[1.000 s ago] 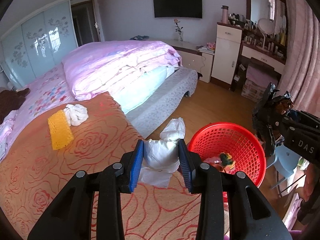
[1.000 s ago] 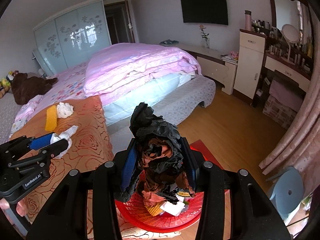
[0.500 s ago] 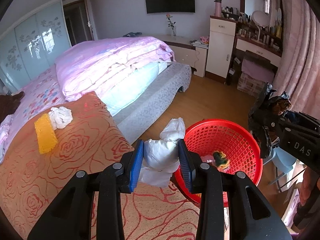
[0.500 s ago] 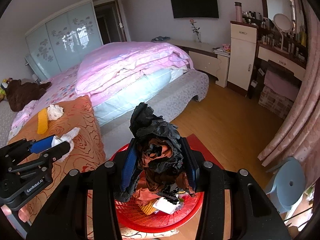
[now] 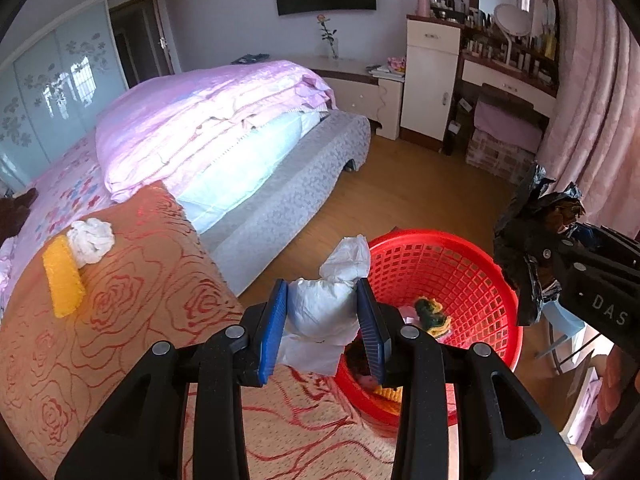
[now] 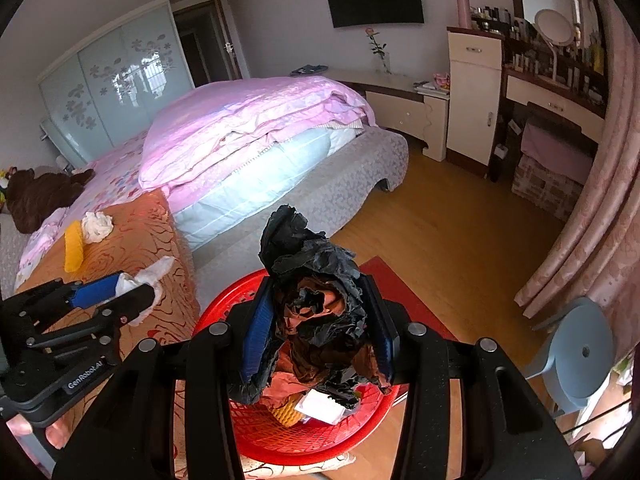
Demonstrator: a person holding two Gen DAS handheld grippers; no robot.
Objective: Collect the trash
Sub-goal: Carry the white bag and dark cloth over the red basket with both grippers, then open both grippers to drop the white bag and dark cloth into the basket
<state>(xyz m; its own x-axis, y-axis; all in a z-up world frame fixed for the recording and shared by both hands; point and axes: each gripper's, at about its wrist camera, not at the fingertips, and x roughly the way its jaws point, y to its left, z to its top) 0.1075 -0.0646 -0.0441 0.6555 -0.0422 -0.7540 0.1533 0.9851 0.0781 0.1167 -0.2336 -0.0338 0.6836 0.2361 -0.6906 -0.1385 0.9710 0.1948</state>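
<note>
My left gripper (image 5: 322,314) is shut on a crumpled white tissue (image 5: 324,308) and holds it at the left rim of a red mesh basket (image 5: 452,268) that has several scraps inside. My right gripper (image 6: 320,332) is shut on a crumpled black plastic bag (image 6: 308,264) with brown paper in it, held above the same basket (image 6: 256,424). The bag also shows in the left wrist view (image 5: 524,240), over the basket's right rim. The left gripper and its tissue show in the right wrist view (image 6: 116,292).
On the orange rose-patterned cover (image 5: 120,300) lie a yellow sponge-like piece (image 5: 62,280) and a white crumpled tissue (image 5: 91,238). A bed with a pink duvet (image 5: 208,120) stands behind. A dresser (image 5: 504,80), pink curtain (image 6: 600,200) and blue stool (image 6: 576,352) stand to the right.
My left gripper has moved right with the tissue, from over the cover to the basket's left rim. My right gripper has stayed above the basket with the bag.
</note>
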